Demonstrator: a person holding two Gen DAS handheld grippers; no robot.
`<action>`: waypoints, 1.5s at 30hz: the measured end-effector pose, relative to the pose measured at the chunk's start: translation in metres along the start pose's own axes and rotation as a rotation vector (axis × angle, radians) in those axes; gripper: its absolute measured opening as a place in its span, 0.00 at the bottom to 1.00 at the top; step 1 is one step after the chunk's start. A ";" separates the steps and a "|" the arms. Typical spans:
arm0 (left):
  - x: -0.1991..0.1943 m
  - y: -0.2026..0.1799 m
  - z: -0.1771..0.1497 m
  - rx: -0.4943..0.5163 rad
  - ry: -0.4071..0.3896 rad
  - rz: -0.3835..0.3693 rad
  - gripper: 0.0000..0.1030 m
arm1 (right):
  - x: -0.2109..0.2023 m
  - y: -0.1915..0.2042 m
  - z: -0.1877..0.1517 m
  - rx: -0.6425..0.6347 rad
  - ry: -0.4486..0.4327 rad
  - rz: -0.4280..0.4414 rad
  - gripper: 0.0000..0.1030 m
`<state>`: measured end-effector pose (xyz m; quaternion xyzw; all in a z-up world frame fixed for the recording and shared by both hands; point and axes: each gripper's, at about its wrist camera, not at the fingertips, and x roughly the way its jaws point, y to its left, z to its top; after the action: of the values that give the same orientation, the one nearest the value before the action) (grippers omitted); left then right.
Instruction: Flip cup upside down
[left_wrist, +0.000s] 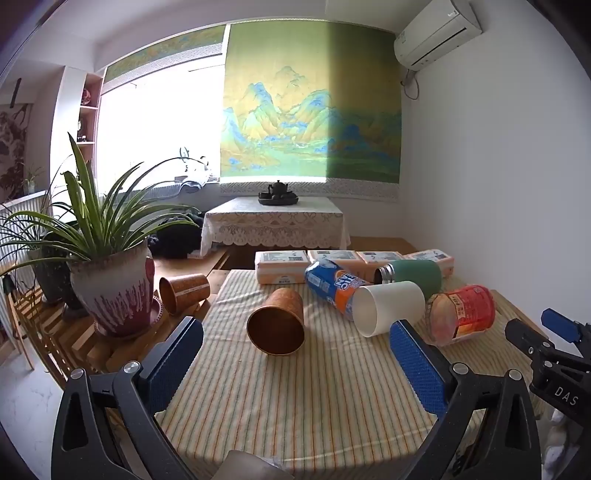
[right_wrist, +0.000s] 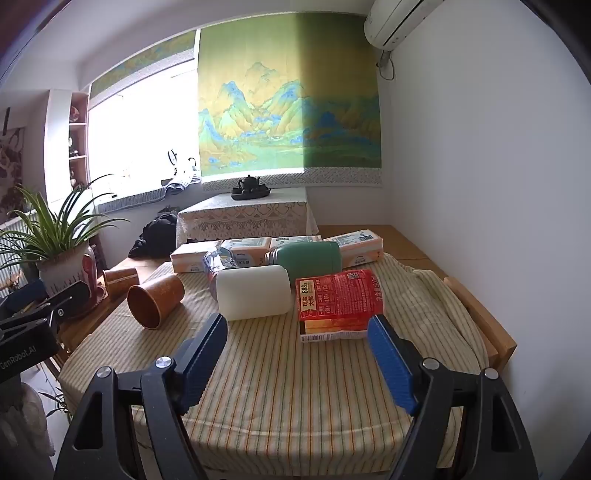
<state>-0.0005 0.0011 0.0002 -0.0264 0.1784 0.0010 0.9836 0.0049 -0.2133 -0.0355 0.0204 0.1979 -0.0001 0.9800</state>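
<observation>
On striped cloth, brown cup lies sideways; both tongs gape.

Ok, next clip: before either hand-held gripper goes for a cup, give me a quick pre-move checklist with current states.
1. Left hand-held gripper open, empty: ok.
2. Right hand-held gripper open, empty: ok.
3. Brown paper cup lying on its side on the striped tablecloth, mouth toward the left camera: ok.
4. Space around the brown paper cup: ok.
5. White cup free of neighbours: not ok, crowded by the soda can and red snack packet.
6. Cups empty: ok, both look so.
</observation>
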 end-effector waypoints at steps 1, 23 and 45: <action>0.000 0.001 0.000 -0.003 -0.001 -0.002 0.99 | 0.000 0.000 0.000 -0.001 0.000 -0.001 0.73; 0.001 0.006 -0.001 0.001 -0.002 0.015 0.99 | -0.001 -0.005 -0.001 0.009 0.010 -0.012 0.73; 0.004 -0.002 0.001 0.021 0.006 0.005 0.99 | -0.001 -0.008 -0.001 0.018 0.010 -0.023 0.73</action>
<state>0.0033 -0.0013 -0.0004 -0.0157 0.1813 0.0013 0.9833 0.0035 -0.2211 -0.0366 0.0268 0.2030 -0.0130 0.9787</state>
